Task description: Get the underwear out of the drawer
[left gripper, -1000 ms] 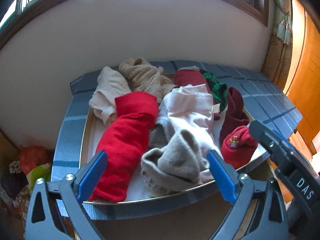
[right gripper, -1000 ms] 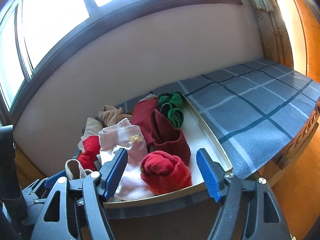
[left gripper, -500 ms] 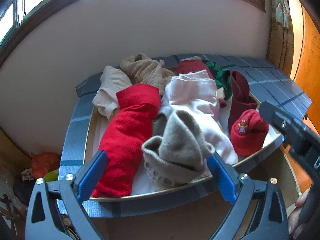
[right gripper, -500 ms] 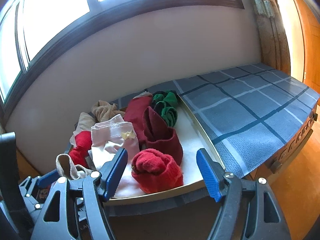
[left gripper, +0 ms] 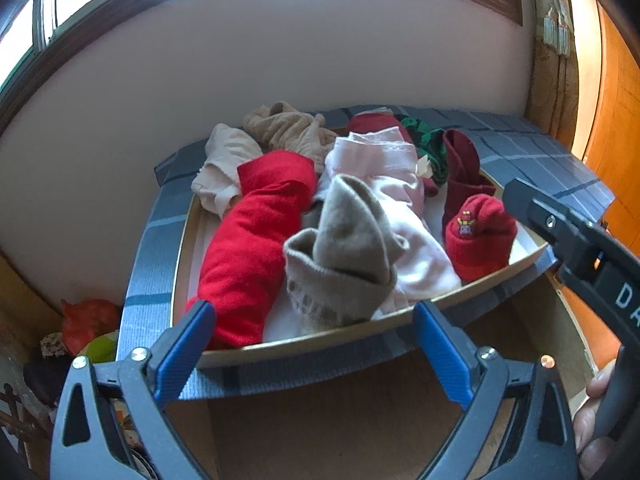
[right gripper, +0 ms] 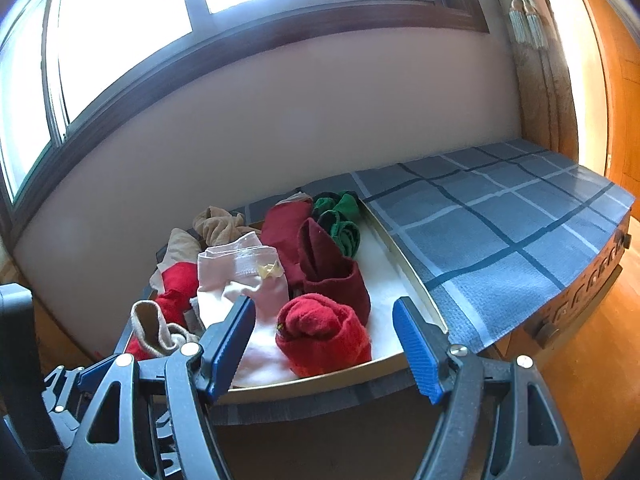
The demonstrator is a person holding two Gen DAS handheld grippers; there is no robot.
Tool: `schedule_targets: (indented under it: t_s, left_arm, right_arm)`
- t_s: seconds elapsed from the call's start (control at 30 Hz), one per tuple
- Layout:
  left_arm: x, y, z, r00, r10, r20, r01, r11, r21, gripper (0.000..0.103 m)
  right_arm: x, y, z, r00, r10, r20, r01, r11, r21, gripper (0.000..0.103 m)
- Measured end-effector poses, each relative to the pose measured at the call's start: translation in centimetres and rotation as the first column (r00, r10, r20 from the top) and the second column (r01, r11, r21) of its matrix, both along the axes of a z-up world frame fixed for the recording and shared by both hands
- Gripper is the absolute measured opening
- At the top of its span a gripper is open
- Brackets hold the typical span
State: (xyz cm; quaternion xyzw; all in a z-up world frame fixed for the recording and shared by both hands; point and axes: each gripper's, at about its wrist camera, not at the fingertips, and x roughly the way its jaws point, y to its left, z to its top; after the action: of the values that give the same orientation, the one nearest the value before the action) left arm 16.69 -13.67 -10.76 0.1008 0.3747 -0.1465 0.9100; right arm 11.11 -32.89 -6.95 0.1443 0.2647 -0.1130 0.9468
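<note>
A pale pink pair of underwear (left gripper: 384, 168) with a stitched waistband and a small bow lies in the middle of an open drawer (left gripper: 320, 344), draped over the heap and running toward the front rim. In the right wrist view the same garment (right gripper: 240, 276) sits at about 10 o'clock from the right gripper (right gripper: 324, 344), whose blue-padded jaws stand wide apart and grasp nothing; a rolled red sock (right gripper: 324, 336) with a small emblem lies in the drawer in line with the gap between them, beyond the fingertips.

The left gripper (left gripper: 316, 348) hangs before the drawer's front edge, its jaws likewise spread and empty. Just past them, at 12 o'clock, a beige knitted sock (left gripper: 340, 256) rests against the pink underwear, with a long red garment (left gripper: 252, 248) at 11 o'clock. Farther back lie a cream garment (left gripper: 224, 164) and crumpled tan hosiery (left gripper: 288, 128). At 1 o'clock stand a dark maroon sock (left gripper: 464, 176) and green-and-black socks (left gripper: 424, 140).

The drawer has a white lining (right gripper: 380, 280) and a pale gold rim. A blue checked cloth (right gripper: 500, 232) covers the chest top, stretching away at 2 o'clock in the right wrist view. A plain wall (right gripper: 280, 128) and a dark-framed window (right gripper: 120, 40) rise behind. Part of a hand (left gripper: 592, 432) shows at the lower right edge of the left wrist view.
</note>
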Motion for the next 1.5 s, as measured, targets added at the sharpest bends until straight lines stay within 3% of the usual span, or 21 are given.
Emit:
schedule_targets:
  t_s: [0.33,0.7,0.9,1.07,1.5]
  left_arm:
    - [-2.7,1.4,1.1,0.996,0.020,0.082,-0.019,1.000,-0.021,0.100]
    - [-3.7,2.9,2.0,0.995,0.052,0.080,-0.046,0.996,-0.071,0.100]
    - [-5.6,4.1,3.6,0.985,0.084,0.149,-0.067,0.991,-0.117,0.102]
    - [-6.7,5.6,3.5,0.979,0.130,0.156,-0.107,0.984,-0.145,0.103]
    - [-11.0,6.3,3.9,0.957,0.120,0.264,-0.097,0.990,-0.099,0.103]
  right_arm:
    - [-1.9,1.2,0.6,0.999,0.014,0.040,-0.014,1.000,-0.019,0.073]
    - [-4.0,1.6,1.3,0.997,0.003,0.071,-0.002,1.000,-0.014,0.073]
    - [-6.1,2.5,2.8,0.990,0.013,0.140,-0.006,0.999,-0.049,0.073]
    - [-8.2,3.2,3.7,0.982,0.018,0.185,-0.003,0.997,-0.080,0.073]
    - [-12.8,4.9,4.9,0.965,-0.004,0.261,0.052,0.983,-0.177,0.073]
